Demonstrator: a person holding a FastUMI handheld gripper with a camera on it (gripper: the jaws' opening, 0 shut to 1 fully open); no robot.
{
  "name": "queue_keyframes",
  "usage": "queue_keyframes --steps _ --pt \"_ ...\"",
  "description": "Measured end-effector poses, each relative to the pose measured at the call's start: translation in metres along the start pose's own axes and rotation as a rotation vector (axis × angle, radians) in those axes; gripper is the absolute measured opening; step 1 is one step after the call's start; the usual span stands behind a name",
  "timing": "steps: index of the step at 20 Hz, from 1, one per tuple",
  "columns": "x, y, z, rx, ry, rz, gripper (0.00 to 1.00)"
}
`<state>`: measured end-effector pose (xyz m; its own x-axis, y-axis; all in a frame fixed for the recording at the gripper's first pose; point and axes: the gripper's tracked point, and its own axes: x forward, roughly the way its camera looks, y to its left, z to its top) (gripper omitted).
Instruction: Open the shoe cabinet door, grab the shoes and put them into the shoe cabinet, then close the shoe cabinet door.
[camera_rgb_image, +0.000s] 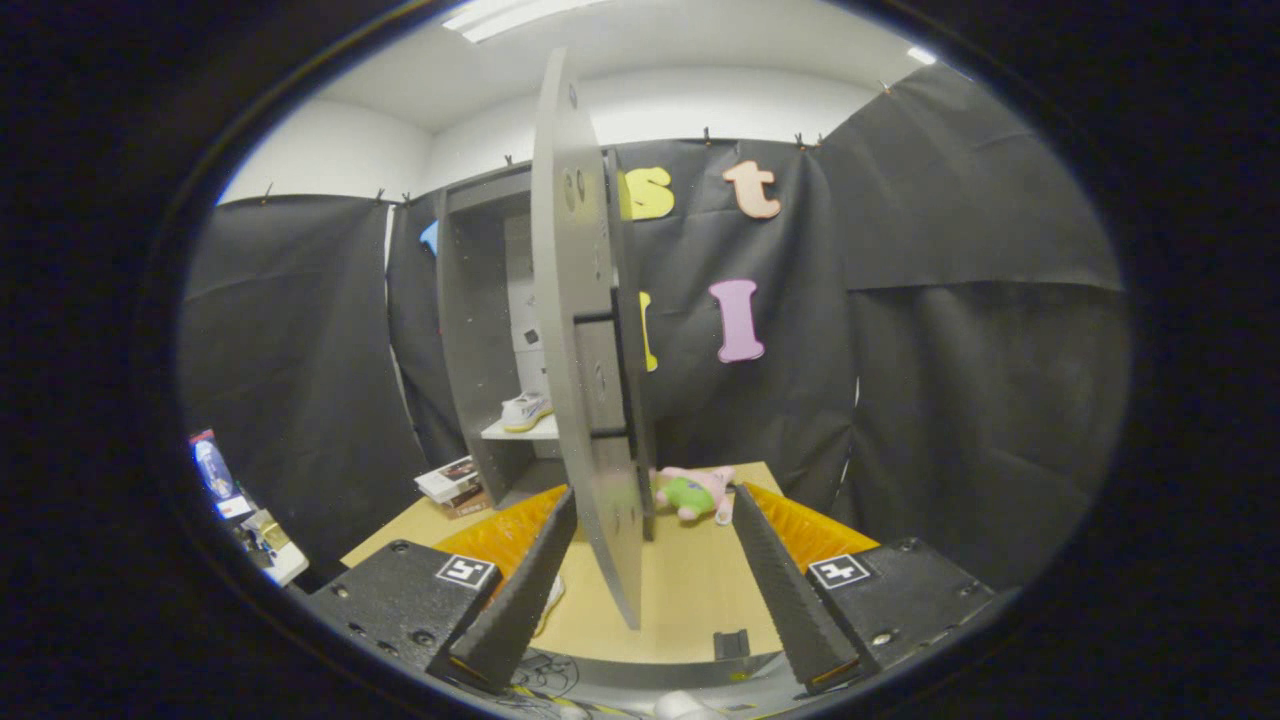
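The gripper (645, 590) has its fingers spread wide, and the edge of the open cabinet door (585, 350) stands between them, touching neither. Beyond, near the table's (690, 600) far edge, lies a plush toy (695, 492). In the shoe cabinet (480, 330), one shoe (526, 410) rests on the shelf.

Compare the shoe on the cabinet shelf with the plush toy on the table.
The shoe is white with a yellowish sole; the plush toy is pink and green. The shoe sits inside the cabinet behind the open door; the toy lies on the table beyond the open gripper. Both are small.
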<state>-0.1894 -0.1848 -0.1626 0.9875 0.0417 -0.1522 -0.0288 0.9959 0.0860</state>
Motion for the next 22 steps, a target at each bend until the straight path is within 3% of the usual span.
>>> queue_keyframes --steps 8,15,22 --pt "0.028 0.070 -0.105 -0.048 0.110 0.031 0.99" --pt "0.103 0.174 -0.202 -0.085 0.215 0.121 0.99" --pt "0.184 0.242 -0.303 -0.061 0.390 0.165 0.99"
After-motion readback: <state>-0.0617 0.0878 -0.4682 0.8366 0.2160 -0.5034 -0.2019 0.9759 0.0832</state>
